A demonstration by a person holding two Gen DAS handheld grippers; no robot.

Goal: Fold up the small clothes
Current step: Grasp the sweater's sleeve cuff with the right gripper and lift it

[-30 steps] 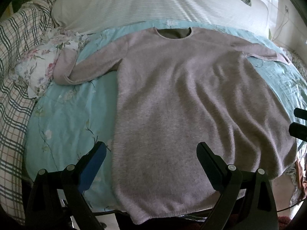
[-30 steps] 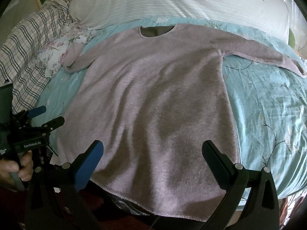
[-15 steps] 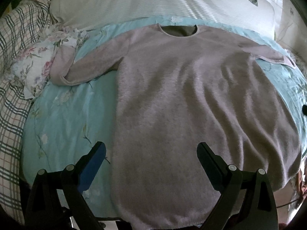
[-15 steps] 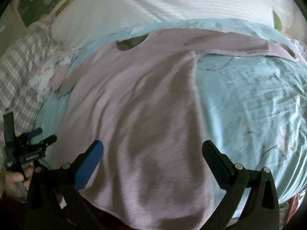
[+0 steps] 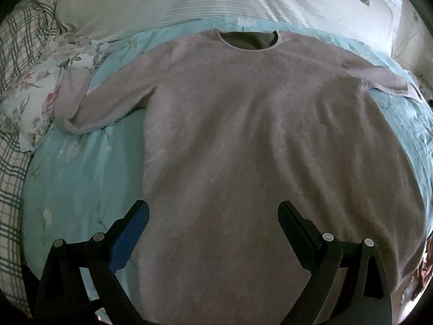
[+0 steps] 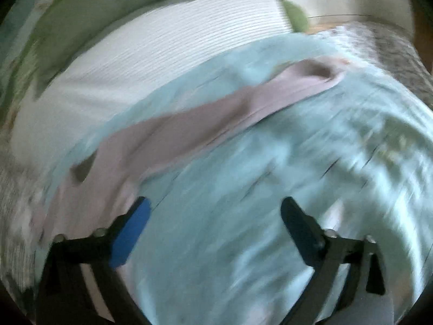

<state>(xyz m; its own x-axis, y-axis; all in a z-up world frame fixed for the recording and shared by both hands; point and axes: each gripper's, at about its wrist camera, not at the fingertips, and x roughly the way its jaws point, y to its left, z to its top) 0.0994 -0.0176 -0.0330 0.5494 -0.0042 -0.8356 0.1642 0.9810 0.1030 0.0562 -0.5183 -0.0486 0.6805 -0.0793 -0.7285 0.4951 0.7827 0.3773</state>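
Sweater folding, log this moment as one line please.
sweater: flat, unfolded on blue sheet | left gripper: open, over hem | right gripper: open, facing right sleeve, view blurred

No text, label, brand, number or sign can be read in either wrist view.

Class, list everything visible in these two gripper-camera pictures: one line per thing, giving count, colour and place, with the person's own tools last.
sweater: one, dusty pink, spread flat on the bed, neckline at the far end, both sleeves out sideways.
quilt: one, light blue with a flower print, under the sweater.
striped bedding: one, white, beyond the neckline.
floral cloth: one, white with pink flowers, at the left sleeve cuff.
plaid cloth: one, white with dark checks, far left.
left gripper: one, black with a blue pad, open over the hem.
right gripper: one, black with a blue pad, open over the quilt; view blurred.
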